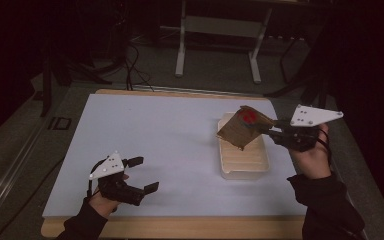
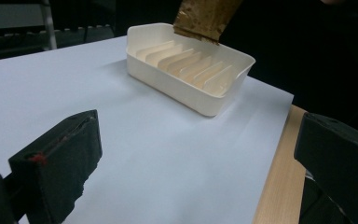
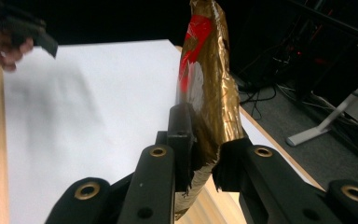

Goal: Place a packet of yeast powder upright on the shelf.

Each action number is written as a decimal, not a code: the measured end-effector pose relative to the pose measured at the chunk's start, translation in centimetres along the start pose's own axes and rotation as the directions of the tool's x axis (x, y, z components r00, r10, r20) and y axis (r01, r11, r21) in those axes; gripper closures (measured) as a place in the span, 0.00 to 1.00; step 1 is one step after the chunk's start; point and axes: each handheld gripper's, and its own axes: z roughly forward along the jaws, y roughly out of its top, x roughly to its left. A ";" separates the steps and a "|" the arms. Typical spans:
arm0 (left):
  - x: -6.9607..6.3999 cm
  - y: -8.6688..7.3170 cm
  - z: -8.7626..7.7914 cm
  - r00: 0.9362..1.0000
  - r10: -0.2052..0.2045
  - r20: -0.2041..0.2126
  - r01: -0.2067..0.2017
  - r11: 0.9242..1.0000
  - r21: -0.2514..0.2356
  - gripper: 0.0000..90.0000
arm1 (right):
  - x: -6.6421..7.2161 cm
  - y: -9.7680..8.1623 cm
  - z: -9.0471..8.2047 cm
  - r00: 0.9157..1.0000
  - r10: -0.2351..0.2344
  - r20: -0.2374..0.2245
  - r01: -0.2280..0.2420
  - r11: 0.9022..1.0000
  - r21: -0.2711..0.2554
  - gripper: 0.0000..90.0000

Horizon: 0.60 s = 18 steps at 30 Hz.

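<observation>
Overhead, the right gripper (image 1: 266,128) pinches a crinkled gold foil packet with a red mark (image 1: 243,126) above the far end of the cream ribbed plastic tray (image 1: 243,160), right of centre on the white table sheet (image 1: 150,135). The left gripper (image 1: 142,174) rests near-left, jaws wide and empty.

Its own view shows the packet's lower edge (image 2: 204,21) hanging over the tray (image 2: 189,70).

From the right gripper view, the jaws clamp the packet's (image 3: 207,98) lower end. This looks like placing; next, lower it into the tray and release.
</observation>
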 end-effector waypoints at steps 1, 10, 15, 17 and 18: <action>0.0 0.0 0.0 1.000 -0.002 0.002 0.002 1.000 0.000 0.02 | -0.2 -0.2 0.0 1.000 -0.004 -0.009 0.004 1.000 0.010 0.88; 0.2 -0.2 0.1 1.000 -0.006 0.004 0.006 1.000 0.002 0.02 | -1.4 -1.7 0.0 0.999 0.011 -0.044 -0.006 0.993 0.116 0.89; 0.4 -0.4 0.2 1.000 -0.022 0.007 0.022 1.000 -0.001 0.02 | -1.8 -2.2 0.4 0.997 0.028 -0.072 -0.017 0.989 0.149 0.89; 0.5 -0.4 0.1 1.000 -0.024 0.004 0.024 1.000 -0.002 0.02 | -1.8 -2.3 0.7 0.996 0.026 -0.081 -0.013 0.987 0.157 0.89; 0.5 -0.4 0.1 1.000 -0.024 0.005 0.024 1.000 -0.002 0.02 | -1.8 -2.3 0.9 0.997 0.017 -0.077 -0.003 0.986 0.170 0.89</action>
